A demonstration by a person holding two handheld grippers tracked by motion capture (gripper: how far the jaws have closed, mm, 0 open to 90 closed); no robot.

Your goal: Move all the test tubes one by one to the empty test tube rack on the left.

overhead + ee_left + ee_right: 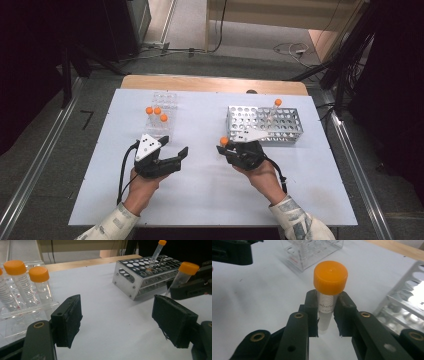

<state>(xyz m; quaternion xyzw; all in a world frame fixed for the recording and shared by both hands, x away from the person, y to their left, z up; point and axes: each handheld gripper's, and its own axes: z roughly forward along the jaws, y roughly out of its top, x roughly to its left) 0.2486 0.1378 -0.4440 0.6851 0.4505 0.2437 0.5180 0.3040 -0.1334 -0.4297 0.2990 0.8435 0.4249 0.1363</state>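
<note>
Orange-capped tube [327,297] is clamped just under its cap by the right gripper [326,312], near the metal rack [264,125]. Held so high, its tip may swing and miss a hole. The left gripper [117,322] waits open, empty.

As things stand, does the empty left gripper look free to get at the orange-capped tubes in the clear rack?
Probably yes: the left gripper is open and empty, the clear rack stands just beyond it, and bare table lies between them.
</note>
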